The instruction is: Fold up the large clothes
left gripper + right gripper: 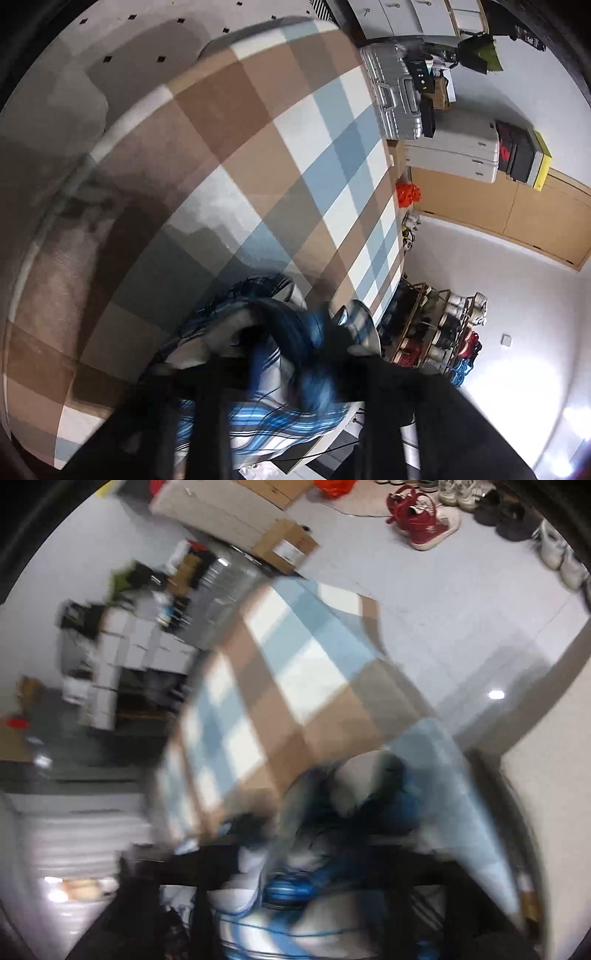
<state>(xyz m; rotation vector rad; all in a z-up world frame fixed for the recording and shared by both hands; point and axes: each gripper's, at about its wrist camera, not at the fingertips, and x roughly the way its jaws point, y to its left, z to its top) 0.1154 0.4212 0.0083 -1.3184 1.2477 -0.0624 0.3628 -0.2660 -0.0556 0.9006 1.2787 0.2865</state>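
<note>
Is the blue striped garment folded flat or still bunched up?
Bunched up. The blue striped garment lies crumpled in a heap on the checked blanket, with twisted folds, not flat layers.

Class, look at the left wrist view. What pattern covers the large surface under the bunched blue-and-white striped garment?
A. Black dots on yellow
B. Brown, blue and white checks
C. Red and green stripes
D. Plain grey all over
B: the checked surface shows brown, blue and white squares beyond the striped garment.
</note>
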